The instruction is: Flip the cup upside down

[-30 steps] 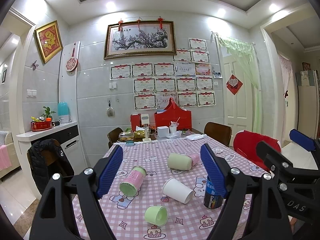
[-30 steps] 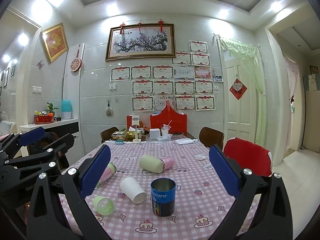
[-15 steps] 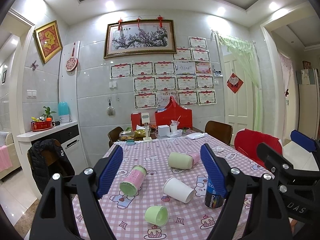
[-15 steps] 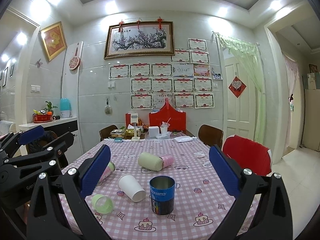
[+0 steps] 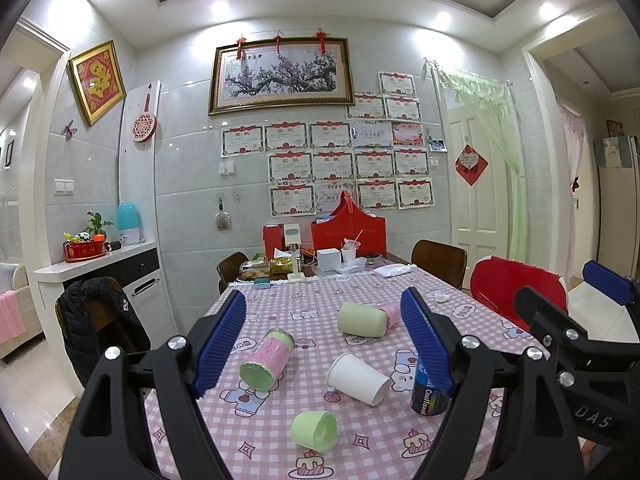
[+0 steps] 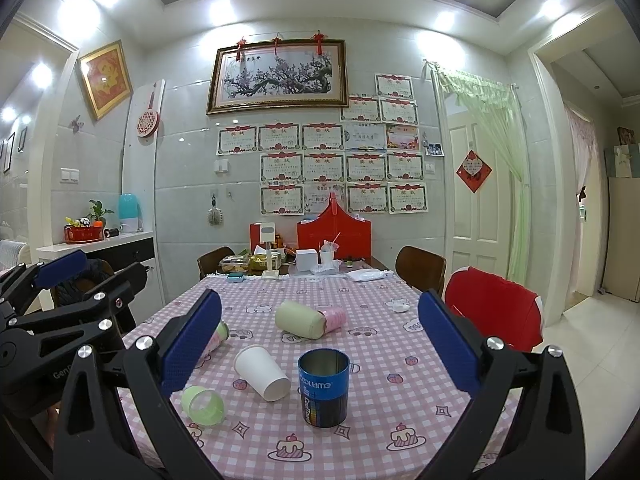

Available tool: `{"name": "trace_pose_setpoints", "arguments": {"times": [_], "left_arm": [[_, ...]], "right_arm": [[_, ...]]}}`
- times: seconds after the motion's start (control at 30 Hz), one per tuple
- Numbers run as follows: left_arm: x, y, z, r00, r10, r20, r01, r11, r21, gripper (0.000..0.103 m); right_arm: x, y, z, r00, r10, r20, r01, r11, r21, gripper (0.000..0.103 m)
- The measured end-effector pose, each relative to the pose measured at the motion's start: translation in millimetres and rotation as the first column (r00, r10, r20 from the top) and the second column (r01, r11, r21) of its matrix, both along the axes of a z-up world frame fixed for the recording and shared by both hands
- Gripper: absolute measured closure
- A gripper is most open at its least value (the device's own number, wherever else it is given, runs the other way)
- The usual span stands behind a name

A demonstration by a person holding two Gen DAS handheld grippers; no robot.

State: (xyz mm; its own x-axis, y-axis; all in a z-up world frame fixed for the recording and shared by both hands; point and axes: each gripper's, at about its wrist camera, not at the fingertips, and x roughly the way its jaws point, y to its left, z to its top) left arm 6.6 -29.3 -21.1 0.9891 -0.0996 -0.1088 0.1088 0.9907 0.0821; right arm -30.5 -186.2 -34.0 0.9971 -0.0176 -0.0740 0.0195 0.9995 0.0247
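A blue metal cup [image 6: 323, 387] stands upright, mouth up, on the pink checked tablecloth [image 6: 404, 360]; in the left wrist view [image 5: 429, 396] the right finger partly hides it. A white paper cup [image 6: 262, 372] [image 5: 358, 378], a small green cup [image 6: 203, 405] [image 5: 315, 430], a pink-and-green cup [image 5: 266, 360] and a pale green cup [image 6: 300, 319] [image 5: 362, 319] lie on their sides. My left gripper [image 5: 324, 340] and my right gripper [image 6: 320, 340] are both open and empty, held above the table's near edge.
A red chair [image 6: 494, 312] stands at the table's right side and brown chairs [image 6: 422, 268] at the far end. Boxes, a red holder [image 6: 334, 236] and clutter fill the far end. A jacket-draped chair [image 5: 100, 324] and a counter stand left.
Both grippers have drifted very slightly; the view barely shifts. No cup has moved.
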Motion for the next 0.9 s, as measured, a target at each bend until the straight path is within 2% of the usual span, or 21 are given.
{"name": "trace_pose_setpoints", "arguments": {"times": [0.9], "left_arm": [[0.5,4.2,-1.5,1.000,0.003,-0.003,-0.003,1.000,0.004,0.024]], "right_arm": [[1.3,2.0,-2.5,1.000,0.003,-0.008,-0.003,1.000,0.004,0.008]]}}
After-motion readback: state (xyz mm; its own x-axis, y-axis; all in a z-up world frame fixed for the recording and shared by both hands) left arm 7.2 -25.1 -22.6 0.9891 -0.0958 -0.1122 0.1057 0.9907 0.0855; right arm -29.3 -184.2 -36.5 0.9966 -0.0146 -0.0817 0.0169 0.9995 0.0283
